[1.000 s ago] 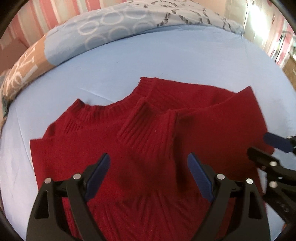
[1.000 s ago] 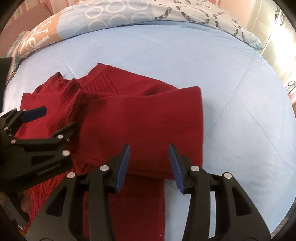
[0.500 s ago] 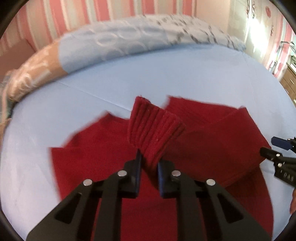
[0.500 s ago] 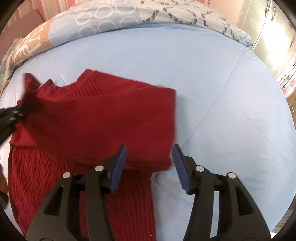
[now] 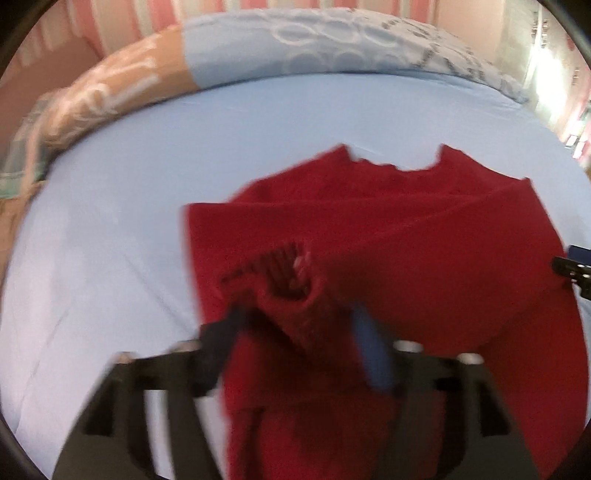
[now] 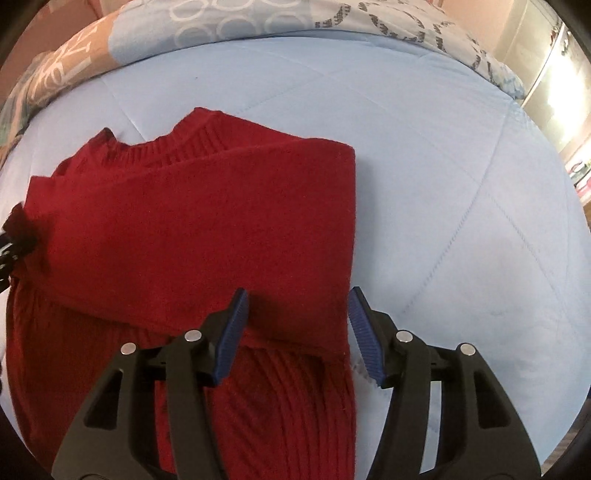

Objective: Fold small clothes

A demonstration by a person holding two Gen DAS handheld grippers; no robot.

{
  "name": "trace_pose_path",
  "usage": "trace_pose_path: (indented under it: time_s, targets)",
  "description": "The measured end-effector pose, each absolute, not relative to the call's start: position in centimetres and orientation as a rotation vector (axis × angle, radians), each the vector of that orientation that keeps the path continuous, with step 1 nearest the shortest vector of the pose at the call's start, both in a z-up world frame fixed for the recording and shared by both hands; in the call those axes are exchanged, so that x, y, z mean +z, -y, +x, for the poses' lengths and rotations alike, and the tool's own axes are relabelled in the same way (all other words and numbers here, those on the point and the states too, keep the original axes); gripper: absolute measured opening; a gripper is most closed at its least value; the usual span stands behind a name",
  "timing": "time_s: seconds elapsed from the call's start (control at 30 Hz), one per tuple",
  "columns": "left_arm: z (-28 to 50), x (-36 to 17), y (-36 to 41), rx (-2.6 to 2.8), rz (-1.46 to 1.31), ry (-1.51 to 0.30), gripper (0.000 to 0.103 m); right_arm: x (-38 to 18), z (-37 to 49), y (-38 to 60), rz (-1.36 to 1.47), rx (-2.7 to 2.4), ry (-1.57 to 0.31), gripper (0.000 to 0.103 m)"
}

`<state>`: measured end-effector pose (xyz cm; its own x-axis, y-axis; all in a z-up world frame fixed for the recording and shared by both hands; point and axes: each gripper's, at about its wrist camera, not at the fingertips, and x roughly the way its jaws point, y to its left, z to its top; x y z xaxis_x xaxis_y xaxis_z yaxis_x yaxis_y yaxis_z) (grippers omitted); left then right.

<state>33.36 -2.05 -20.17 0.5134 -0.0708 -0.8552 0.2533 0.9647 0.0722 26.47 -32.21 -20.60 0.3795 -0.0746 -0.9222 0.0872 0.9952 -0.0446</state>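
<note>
Two claws over one dark red knitted sweater (image 6: 199,229), which lies on the pale blue quilted bedspread (image 6: 424,155) of a bed. We've got both sleeves folded across the chest, and the ribbed neckline sits at the far edge, toward the patterned blue and tan pillows (image 6: 236,22) along the head of the bed. From the right wrist view, our right claw (image 6: 297,321) points down at the near right part of the sweater: its blue ribbed pads (image 6: 364,332) stand apart, the jaws are opening, and the folded sleeve edge plus the cable-knit body lie between them, but the pads aren't pressing the cloth. The right pad hangs just past the sweater's right edge, over the bedspread. The left wrist view is pretty blurred, so take this with a grain of salt: our left claw (image 5: 295,328) has its jaws opening too, and the ribbed cuff (image 5: 291,288) of the other sleeve sits bunched up between the fingers, with its open end facing the camera. Can't make out any pad squeezing it. That cuff lies on top of the folded sweater, near its left side. At the far right edge of that same view we can just see the tip of the right claw next to the sweater.
</note>
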Motion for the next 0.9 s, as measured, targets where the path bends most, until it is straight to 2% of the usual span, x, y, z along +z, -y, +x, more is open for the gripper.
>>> trace_pose_path:
  time_s: [0.2,0.37,0.43,0.47,0.5,0.53,0.6,0.73,0.9]
  targets:
    - [32.6,-18.2,0.4,-0.109,0.255,-1.031,0.074,-19.8,26.5,31.3,-0.040,-0.096,-1.160,0.057]
    - [34.1,-19.5,1.0,-0.165,0.180,-1.114,0.074,-19.7,26.1,30.3,-0.052,-0.090,-1.160,0.057]
    - [34.7,-20.2,1.2,-0.184,0.143,-1.137,0.064,-19.7,26.0,29.8,-0.059,-0.087,-1.164,0.057]
    - [34.9,-20.5,1.3,-0.210,0.112,-1.151,0.047,-19.7,25.7,29.6,-0.066,-0.088,-1.162,0.057]
    - [35.0,-20.5,1.3,-0.227,0.089,-1.157,0.039,-19.7,25.6,29.5,-0.070,-0.087,-1.163,0.057]
    - [35.0,-20.3,1.5,-0.227,0.088,-1.145,0.038,-19.7,25.5,29.4,-0.072,-0.086,-1.165,0.057]
    - [34.9,-20.0,1.9,-0.253,0.093,-1.130,0.012,-19.8,25.4,29.3,-0.069,-0.085,-1.170,0.057]
    - [35.1,-18.1,2.9,-0.290,0.134,-1.050,0.010,-19.8,25.5,29.7,-0.061,-0.097,-1.161,0.057]
    - [34.2,-12.2,3.7,-0.421,0.189,-0.774,0.010,-19.0,25.3,29.9,-0.037,-0.116,-1.123,0.057]
